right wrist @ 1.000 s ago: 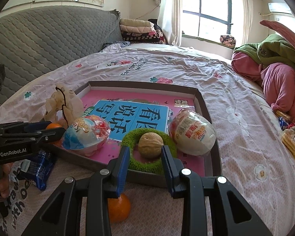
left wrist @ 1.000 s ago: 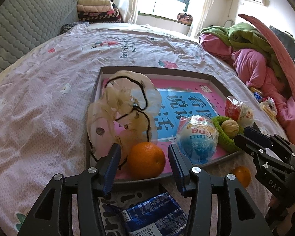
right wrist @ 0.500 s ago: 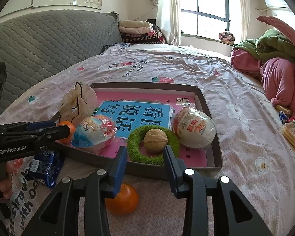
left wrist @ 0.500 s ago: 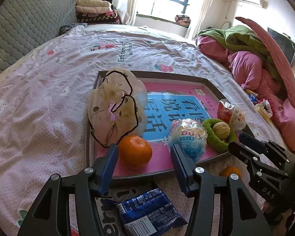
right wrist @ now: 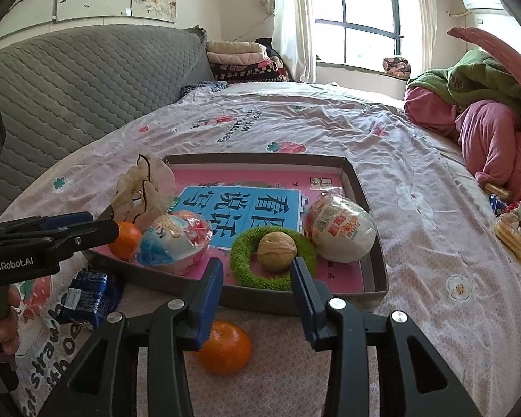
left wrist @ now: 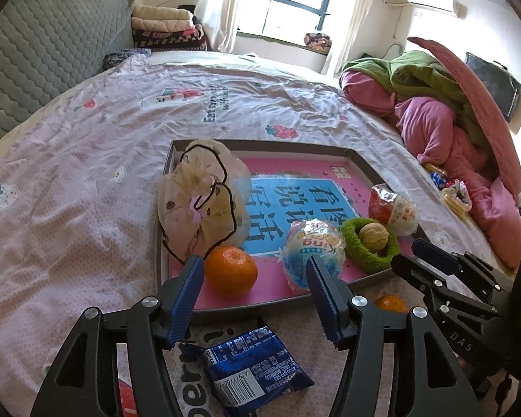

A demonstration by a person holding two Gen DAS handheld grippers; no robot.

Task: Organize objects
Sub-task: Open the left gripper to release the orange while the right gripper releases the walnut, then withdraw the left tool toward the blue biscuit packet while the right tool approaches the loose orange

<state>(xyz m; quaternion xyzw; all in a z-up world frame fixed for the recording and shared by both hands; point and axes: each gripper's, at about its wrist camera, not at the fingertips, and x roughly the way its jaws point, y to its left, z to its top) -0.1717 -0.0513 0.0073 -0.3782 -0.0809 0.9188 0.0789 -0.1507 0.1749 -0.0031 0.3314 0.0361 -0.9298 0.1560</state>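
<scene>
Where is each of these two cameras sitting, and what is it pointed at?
Left wrist: rides the left gripper, open, facing the tray and bed; the right gripper shows too.
Right wrist: rides the right gripper, open, facing the walnut; the left gripper and holding fingers show.
Shared: tray, both tangerines, blue packet.

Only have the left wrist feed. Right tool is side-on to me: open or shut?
Observer: Open and holding nothing. The right tool is aimed at the walnut inside the green ring.
Operator: And the orange blob half hidden behind it?
Observer: That is a whole loose orange lying on the bedspread, outside the tray, just short of its near wall.
</scene>
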